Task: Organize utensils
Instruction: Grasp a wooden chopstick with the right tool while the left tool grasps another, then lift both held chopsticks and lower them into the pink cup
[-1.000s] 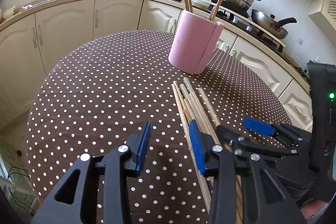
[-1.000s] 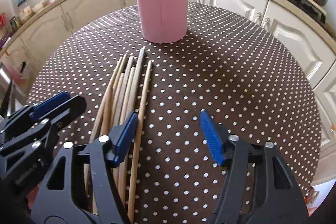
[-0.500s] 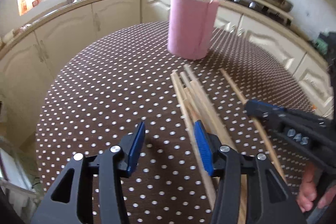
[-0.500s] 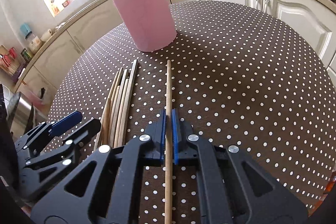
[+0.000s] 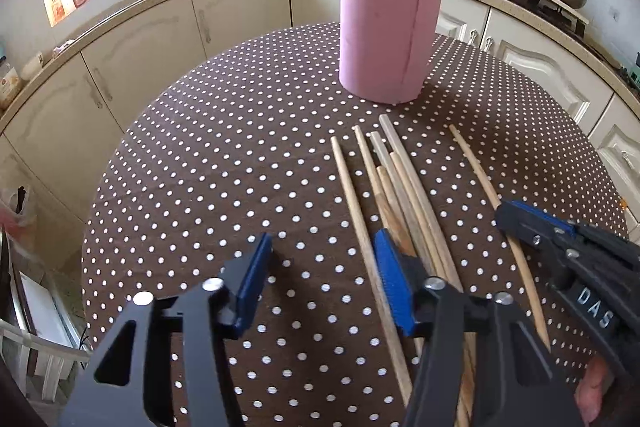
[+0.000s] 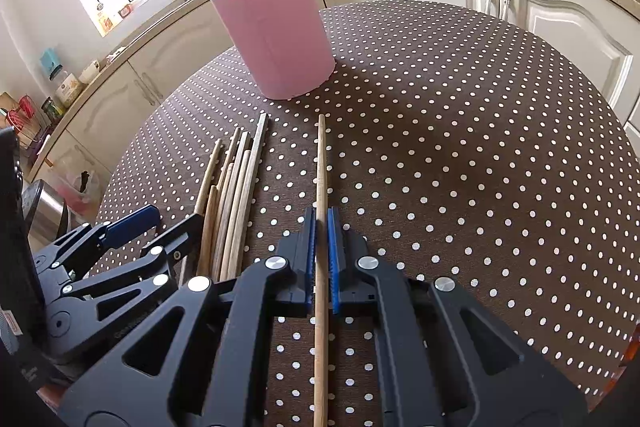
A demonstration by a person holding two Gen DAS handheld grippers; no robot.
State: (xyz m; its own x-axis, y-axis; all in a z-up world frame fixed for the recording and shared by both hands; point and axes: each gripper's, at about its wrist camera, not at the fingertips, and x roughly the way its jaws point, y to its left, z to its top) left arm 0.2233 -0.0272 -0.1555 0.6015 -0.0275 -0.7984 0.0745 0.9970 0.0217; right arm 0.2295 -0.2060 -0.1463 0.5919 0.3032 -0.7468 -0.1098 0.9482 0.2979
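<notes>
Right claw [image 6: 320, 251] was clenched on a single wooden chopstick [image 6: 321, 171], blue pads pressed against it from both sides. The stick ran forward from the pads with its far tip short of the pink holder [image 6: 276, 39]; whether it was clear of the cloth could not be told.

Left claw [image 5: 320, 283] stood released, nothing between its pads. Its jaws had just been closing a little. One pad hung over bare cloth, the other over the near ends of the loose chopsticks [image 5: 396, 187]; contact with them could not be told.

Loose chopsticks lay roughly parallel on the round bench [image 5: 224, 155], brown cloth with white dots. One of them [image 5: 360, 219] lay slightly apart on the left of the bundle, between the left claw's pads in the left wrist view.

Pink holder stood upright on the bench beyond the bundle, near the far edge. Several chopsticks stood in it, leaning outward above the rim.

In the left wrist view the right claw appeared at the right, with the gripped chopstick set off to the right of the bundle. Cream kitchen cabinets [image 5: 224, 11] curved behind the bench.
</notes>
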